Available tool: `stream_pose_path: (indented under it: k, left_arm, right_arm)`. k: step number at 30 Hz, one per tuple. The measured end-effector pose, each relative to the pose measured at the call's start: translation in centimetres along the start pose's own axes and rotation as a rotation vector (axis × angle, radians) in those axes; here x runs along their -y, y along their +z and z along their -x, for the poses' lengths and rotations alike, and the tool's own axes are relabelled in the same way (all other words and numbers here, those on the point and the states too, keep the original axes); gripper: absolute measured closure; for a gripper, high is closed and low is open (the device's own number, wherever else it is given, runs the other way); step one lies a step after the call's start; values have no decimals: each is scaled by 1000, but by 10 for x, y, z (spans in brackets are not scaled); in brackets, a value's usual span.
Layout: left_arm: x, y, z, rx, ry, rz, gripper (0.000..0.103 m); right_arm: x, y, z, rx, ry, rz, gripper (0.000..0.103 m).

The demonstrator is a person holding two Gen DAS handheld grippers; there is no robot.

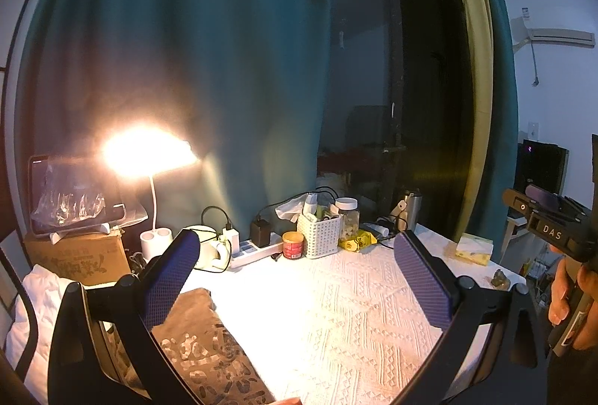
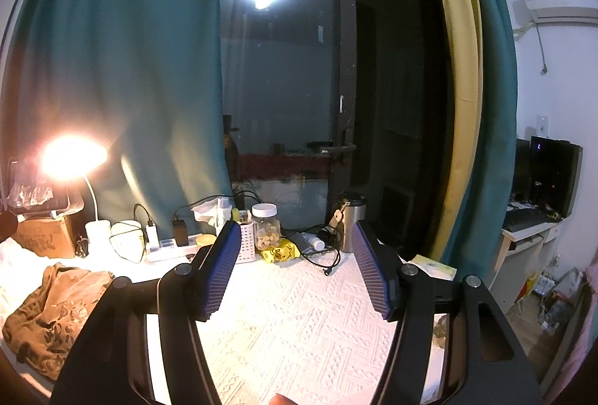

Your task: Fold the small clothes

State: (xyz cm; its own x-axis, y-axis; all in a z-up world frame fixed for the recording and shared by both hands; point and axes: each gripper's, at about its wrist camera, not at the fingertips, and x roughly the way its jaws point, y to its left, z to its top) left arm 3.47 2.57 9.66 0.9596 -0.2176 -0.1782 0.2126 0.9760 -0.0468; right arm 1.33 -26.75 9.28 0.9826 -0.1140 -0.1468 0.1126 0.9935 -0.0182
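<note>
"DAS" on right tool (image 1: 553, 233); both tools (image 1: 299, 278) released; brown garment (image 2: 48, 315) w/ unreadable print.

A: What do you have on the tabletop (image 2: 299, 322)?
B: You have one brown garment (image 2: 48, 315), one lit lamp (image 2: 73, 156), one jar (image 2: 266, 226), one white basket (image 1: 323, 235), one red tin (image 1: 292, 245).
A: And grippers?
B: You have two, left gripper (image 1: 299, 278) and right gripper (image 2: 297, 270).

Brown printed garment (image 2: 52, 315) crumpled, table's left edge.
</note>
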Motion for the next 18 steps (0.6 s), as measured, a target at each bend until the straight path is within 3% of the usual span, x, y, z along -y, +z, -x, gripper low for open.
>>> stream_pose_path:
  k: [18]
  left_arm:
    - [-4,-3,2,-3,2,14,1]
  right_arm:
    - [-3,-1,-3,-12,26,9,38]
